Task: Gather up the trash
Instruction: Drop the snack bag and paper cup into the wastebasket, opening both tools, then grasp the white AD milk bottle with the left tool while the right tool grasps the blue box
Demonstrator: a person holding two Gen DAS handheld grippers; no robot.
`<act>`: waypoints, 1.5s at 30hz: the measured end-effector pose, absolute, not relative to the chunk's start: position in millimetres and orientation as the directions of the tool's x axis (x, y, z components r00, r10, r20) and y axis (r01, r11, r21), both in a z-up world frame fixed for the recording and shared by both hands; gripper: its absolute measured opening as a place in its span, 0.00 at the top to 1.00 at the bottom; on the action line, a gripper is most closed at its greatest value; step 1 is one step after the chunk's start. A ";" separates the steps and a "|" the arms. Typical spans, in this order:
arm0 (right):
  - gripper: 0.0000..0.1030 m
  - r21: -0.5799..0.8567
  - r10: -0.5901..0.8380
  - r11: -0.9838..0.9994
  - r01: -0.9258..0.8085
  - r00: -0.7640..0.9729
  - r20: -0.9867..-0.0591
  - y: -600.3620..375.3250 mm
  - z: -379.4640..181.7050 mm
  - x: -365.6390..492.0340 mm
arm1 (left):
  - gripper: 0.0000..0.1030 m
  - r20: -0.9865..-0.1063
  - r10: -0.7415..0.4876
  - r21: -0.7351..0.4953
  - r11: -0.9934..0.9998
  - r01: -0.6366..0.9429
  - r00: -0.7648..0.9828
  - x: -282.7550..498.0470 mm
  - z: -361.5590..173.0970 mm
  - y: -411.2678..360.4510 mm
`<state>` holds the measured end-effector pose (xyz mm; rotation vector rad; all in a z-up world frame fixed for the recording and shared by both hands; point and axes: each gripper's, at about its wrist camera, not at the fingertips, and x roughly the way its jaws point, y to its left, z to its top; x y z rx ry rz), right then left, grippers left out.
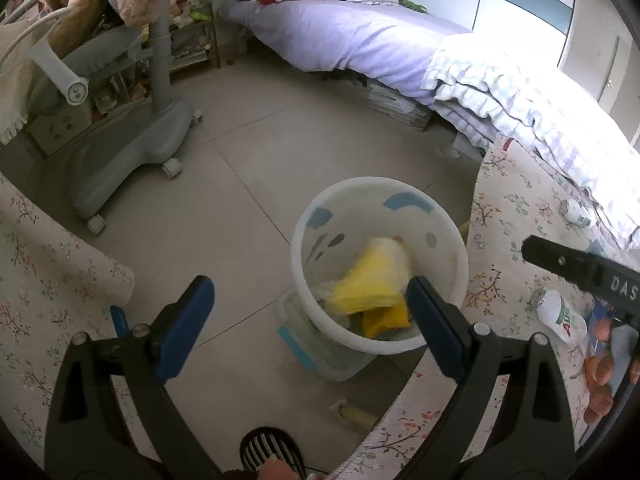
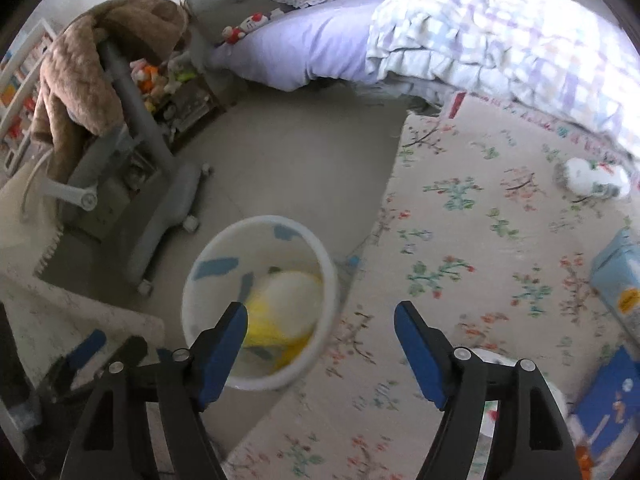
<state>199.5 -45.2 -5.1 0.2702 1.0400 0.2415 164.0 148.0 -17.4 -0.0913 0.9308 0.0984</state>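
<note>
On the tiled floor beside the floral mat [image 2: 472, 216] stands the white bin [image 1: 304, 236], upright, at 12 o'clock from the left gripper [image 1: 310, 314]. Inside it lies yellow-and-white trash [image 1: 372, 280], crumpled against the near wall. The left gripper's jaws stand wide apart with nothing between them; its right pad overlaps the bin's near rim in the left view. The right gripper [image 2: 320, 338] hangs over the bin's rim and the mat edge, jaws open and empty, the bin at its 10 o'clock. On the mat, a small bottle [image 1: 560, 316] lies on its side at 3 o'clock from the bin, touching a blue packet [image 1: 608, 316]; another bottle [image 1: 578, 212] lies at 2 o'clock, near the bed [image 1: 340, 36]. A grey chair [image 1: 140, 136] stands at the bin's 10 o'clock.
</note>
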 end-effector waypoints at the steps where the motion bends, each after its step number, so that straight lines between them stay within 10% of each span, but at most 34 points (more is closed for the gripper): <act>1: 0.25 0.321 0.313 0.944 -0.070 0.488 -0.815 -46.4 -3.4 197.2 | 0.06 -0.803 0.040 -0.038 0.992 -0.117 0.595 163.6 -16.4 144.9; 45: 0.20 0.135 0.006 0.940 0.313 0.379 -0.925 -340.2 -21.2 88.9 | 0.01 -0.907 -0.167 -0.159 0.986 0.053 0.387 169.5 -33.3 -25.3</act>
